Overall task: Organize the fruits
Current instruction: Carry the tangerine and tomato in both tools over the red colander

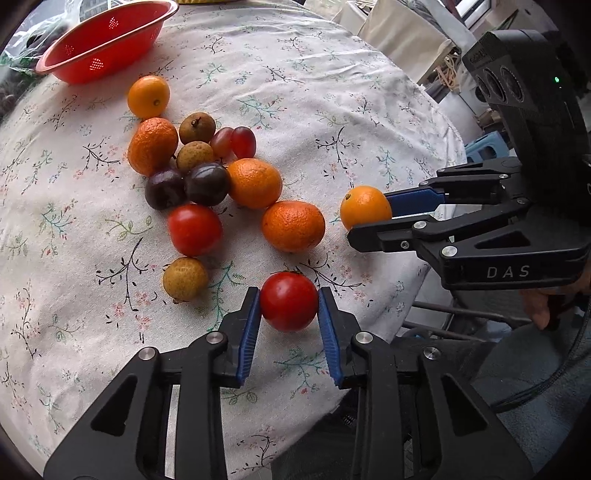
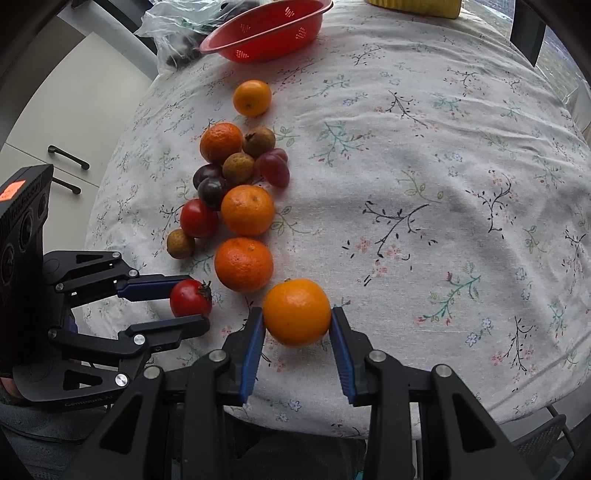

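Observation:
My left gripper (image 1: pixel 289 301) is shut on a red tomato (image 1: pixel 289 301) near the table's front edge; it also shows in the right wrist view (image 2: pixel 190 298). My right gripper (image 2: pixel 296 314) is shut on a smooth orange (image 2: pixel 296 312), seen in the left wrist view (image 1: pixel 365 207) at the right. A cluster of fruit lies on the floral cloth: tangerines (image 1: pixel 293 226), a second tomato (image 1: pixel 195 229), dark plums (image 1: pixel 207 184), longans (image 1: pixel 185 278), red grapes (image 1: pixel 243 141) and another small orange (image 1: pixel 148 96).
A red colander (image 1: pixel 107 40) stands at the far left of the table, also seen in the right wrist view (image 2: pixel 267 29). A plastic bag (image 2: pixel 177 33) lies beside it. White cabinets (image 2: pixel 66 122) stand left of the table. The floral cloth (image 2: pixel 443 184) covers the round table.

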The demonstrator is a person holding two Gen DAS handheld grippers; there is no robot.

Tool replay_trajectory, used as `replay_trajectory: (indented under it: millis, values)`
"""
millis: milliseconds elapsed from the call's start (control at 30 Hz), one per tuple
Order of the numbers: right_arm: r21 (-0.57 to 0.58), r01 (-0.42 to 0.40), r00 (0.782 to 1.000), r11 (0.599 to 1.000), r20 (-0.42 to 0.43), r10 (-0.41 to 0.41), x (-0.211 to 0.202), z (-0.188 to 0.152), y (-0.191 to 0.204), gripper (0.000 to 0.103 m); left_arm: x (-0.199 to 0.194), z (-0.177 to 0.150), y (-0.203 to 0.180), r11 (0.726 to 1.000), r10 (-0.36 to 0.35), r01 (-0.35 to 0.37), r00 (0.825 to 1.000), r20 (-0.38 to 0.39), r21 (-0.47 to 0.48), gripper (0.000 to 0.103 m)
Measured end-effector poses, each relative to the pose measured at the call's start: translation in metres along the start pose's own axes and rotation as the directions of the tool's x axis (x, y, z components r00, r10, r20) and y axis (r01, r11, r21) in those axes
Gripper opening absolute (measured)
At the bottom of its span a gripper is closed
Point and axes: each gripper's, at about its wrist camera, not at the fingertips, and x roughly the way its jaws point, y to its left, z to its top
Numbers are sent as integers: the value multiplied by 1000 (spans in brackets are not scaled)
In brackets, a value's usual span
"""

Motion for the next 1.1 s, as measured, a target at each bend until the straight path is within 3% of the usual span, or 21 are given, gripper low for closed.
replay_trajectory:
  millis: [133, 267, 400, 633, 900, 1100]
  values:
    - [9, -2, 1000, 1000, 20, 2, -9, 14, -6, 38, -30, 5, 8, 999, -8, 12, 998, 60, -52, 29]
    - [35, 7, 998, 999, 63, -9, -24, 43, -19, 38, -60, 25, 34, 989, 27, -7, 991, 135, -145, 29]
    - [61, 8, 994, 998, 113, -15, -40, 86, -33, 38, -87, 64, 67, 978, 92, -50, 975, 204, -202, 29]
    - [13, -6, 981, 1000, 195, 3, -56, 172, -32, 38, -108, 138, 133, 954, 199, -129, 948, 247, -272, 29]
    - [-96, -22, 971, 995, 236, 44, -41, 264, 0, 38, -85, 214, 194, 931, 263, -197, 946, 190, -309, 29]
    - [-192, 18, 983, 981, 181, 18, 0, 307, 26, 38, -48, 255, 219, 928, 286, -242, 950, 125, -285, 29]
